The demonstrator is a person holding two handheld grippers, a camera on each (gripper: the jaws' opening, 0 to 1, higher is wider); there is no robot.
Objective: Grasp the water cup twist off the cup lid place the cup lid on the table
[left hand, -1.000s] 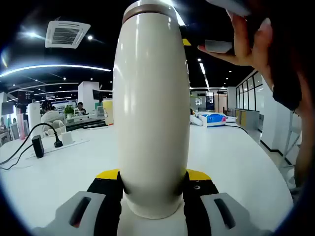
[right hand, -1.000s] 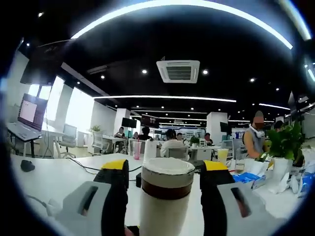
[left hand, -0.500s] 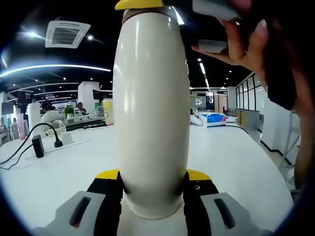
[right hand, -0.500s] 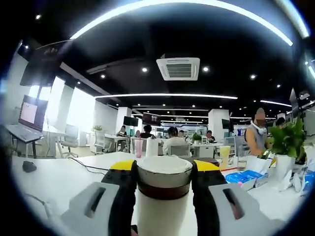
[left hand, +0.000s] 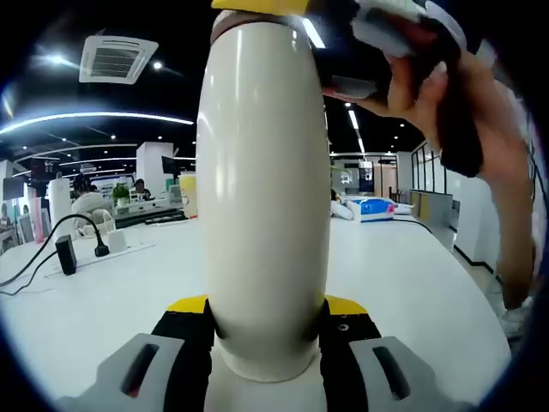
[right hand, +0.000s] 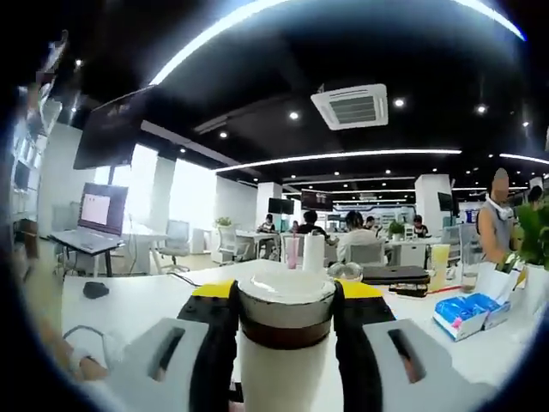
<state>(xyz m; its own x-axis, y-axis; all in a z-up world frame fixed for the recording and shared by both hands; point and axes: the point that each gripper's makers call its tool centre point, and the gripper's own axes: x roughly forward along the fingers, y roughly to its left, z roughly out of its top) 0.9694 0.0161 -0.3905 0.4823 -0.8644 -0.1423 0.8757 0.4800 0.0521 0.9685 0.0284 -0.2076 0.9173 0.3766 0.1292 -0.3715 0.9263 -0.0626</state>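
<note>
Swung round to the left since a second ago, right gripper [right hand: 286,300] now clamped on the round white cup lid with the brown band [right hand: 286,305]. Twisting step underway, by the look of it. Left gripper [left hand: 266,330] squeezed tight on the tall cream water cup [left hand: 264,189], standing upright on the white table [left hand: 412,283]. Next up: keep turning till loose, then lift clear and set down beside the cup.
</note>
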